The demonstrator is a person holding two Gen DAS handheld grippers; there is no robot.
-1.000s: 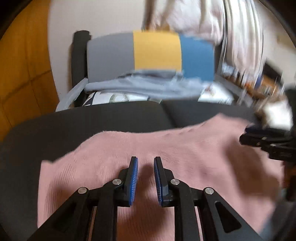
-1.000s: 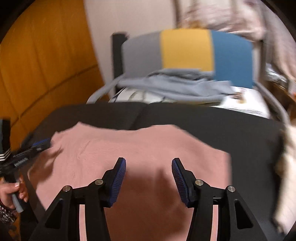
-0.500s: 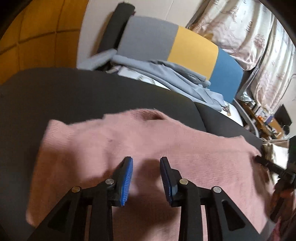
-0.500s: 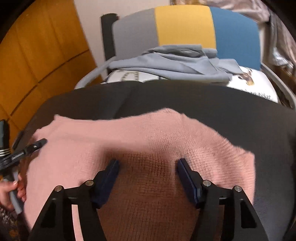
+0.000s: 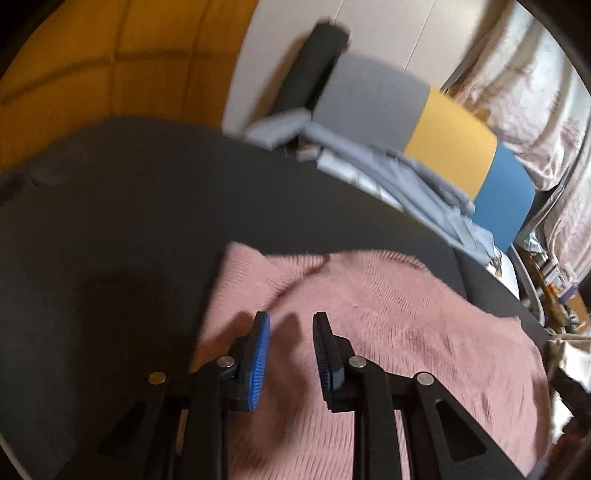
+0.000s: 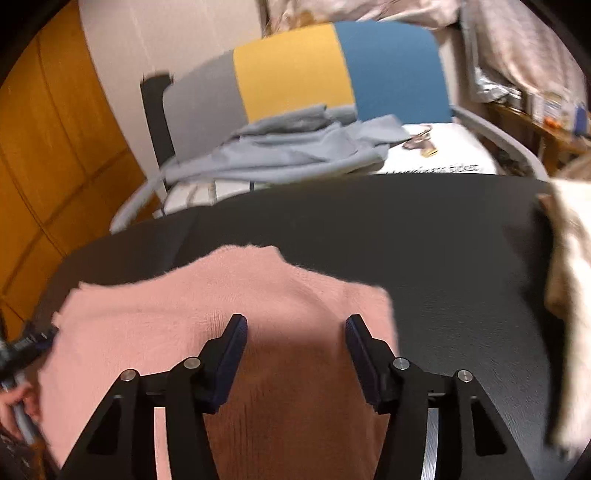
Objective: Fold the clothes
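Both jaws over the pink sweater on the dark counter

Left gripper [image 5: 291, 334] jaws closing, narrow gap, pinching nothing; right gripper [image 6: 295, 328] jaws closing from wide, above the pink sweater [image 6: 207, 306], which lies flat; bare dark counter [image 6: 443, 236] beyond its edges; cream garment [image 6: 569, 266] at the right edge

Left gripper [image 5: 291, 323], right gripper [image 6: 295, 325]: black frames, blue ribbed pads, apparently silver screws.

Grey-yellow-blue chair [image 6: 295, 77] against pale wall [image 6: 166, 33], orange panelling [image 5: 122, 66], curtains [image 5: 535, 103].
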